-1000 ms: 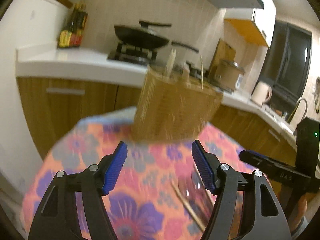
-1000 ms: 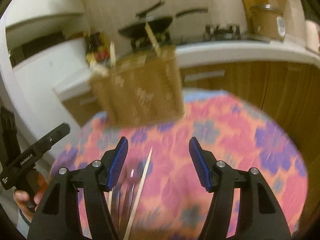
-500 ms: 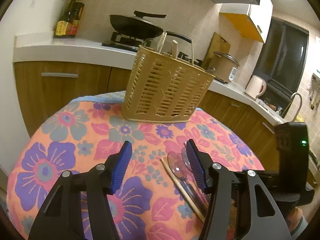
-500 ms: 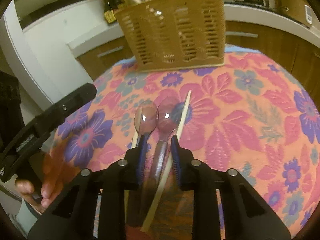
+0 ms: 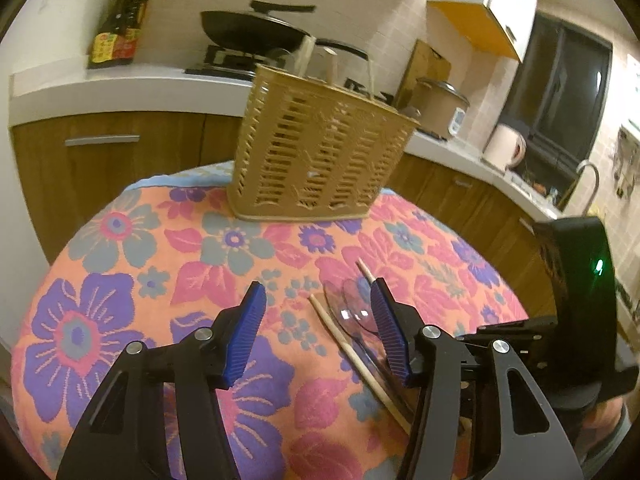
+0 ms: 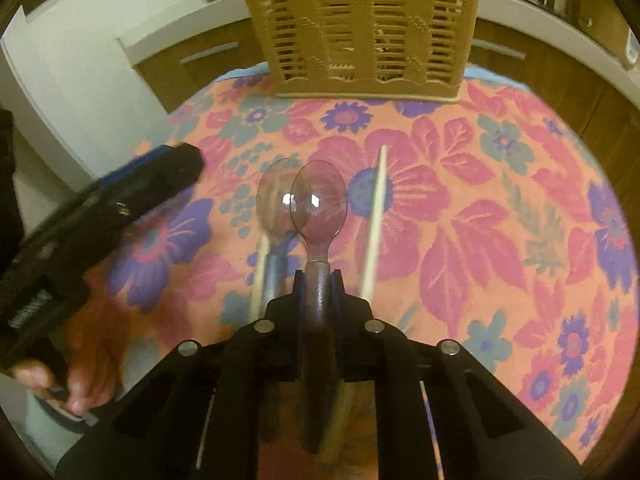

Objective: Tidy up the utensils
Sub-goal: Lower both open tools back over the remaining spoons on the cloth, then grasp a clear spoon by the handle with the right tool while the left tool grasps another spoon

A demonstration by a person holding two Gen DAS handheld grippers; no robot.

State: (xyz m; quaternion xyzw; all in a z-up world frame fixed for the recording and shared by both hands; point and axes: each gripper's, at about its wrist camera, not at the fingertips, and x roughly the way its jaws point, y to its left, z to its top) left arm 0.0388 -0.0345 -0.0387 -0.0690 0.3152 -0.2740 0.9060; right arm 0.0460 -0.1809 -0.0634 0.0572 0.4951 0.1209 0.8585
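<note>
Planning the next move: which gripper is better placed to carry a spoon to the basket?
Right. The right gripper is shut on a clear spoon by its handle, facing the basket. The left gripper is open, holding nothing.

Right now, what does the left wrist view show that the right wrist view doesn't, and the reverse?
Only the left wrist view shows the wok on the stove, the rice cooker, the kettle, and the left gripper open over the cloth.

Only the right wrist view shows the right gripper, whose fingers have just been closing, shut on the handle of one clear spoon, and the person's hand holding the other tool.

Both show the slatted basket, the floral tablecloth, two spoons and two chopsticks.
</note>
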